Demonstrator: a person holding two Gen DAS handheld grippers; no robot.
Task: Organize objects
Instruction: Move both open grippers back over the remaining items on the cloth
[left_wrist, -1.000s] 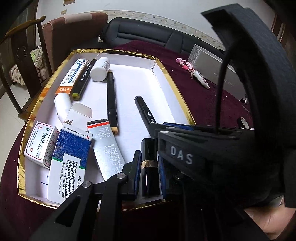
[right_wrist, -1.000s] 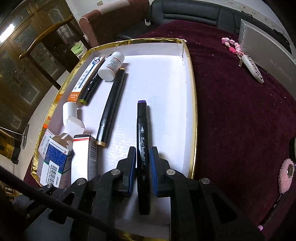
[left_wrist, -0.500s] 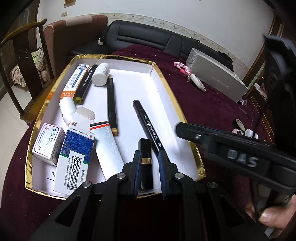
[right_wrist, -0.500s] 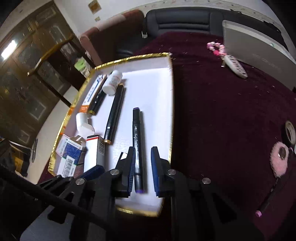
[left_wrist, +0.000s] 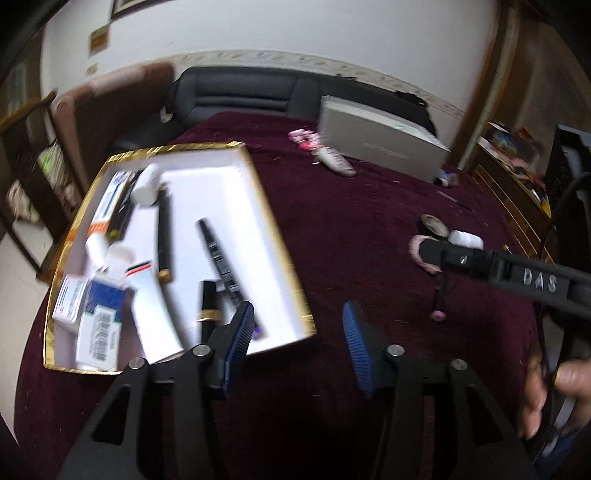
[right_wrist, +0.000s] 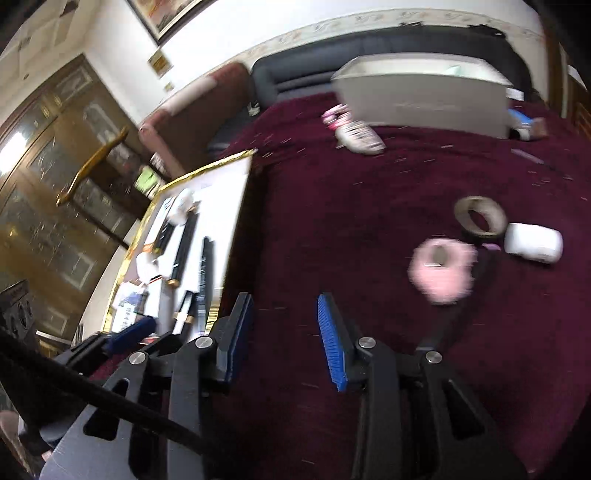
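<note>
A white gold-rimmed box (left_wrist: 280, 258) lies at the left on the maroon tablecloth and holds markers, medicine boxes, a white bottle (left_wrist: 146, 184) and a black-and-gold lipstick (left_wrist: 208, 302). The black marker (left_wrist: 219, 262) lies in it beside the lipstick. My left gripper (left_wrist: 297, 336) is open and empty over the cloth just right of the box's near corner. My right gripper (right_wrist: 284, 332) is open and empty, right of the box (right_wrist: 236, 221). Ahead of it lie a pink fluffy pen (right_wrist: 443, 273), a tape roll (right_wrist: 480, 218) and a white case (right_wrist: 533, 243).
A grey flat box (left_wrist: 380, 144) stands at the back of the table with a pink charm and white item (left_wrist: 332, 162) in front of it. A sofa and a wooden chair stand behind. The right gripper's body (left_wrist: 517, 277) crosses the left wrist view.
Both grippers have opened, letting go of the lipstick and the black marker in the box. Both have pulled back and swung right, toward the open cloth.
</note>
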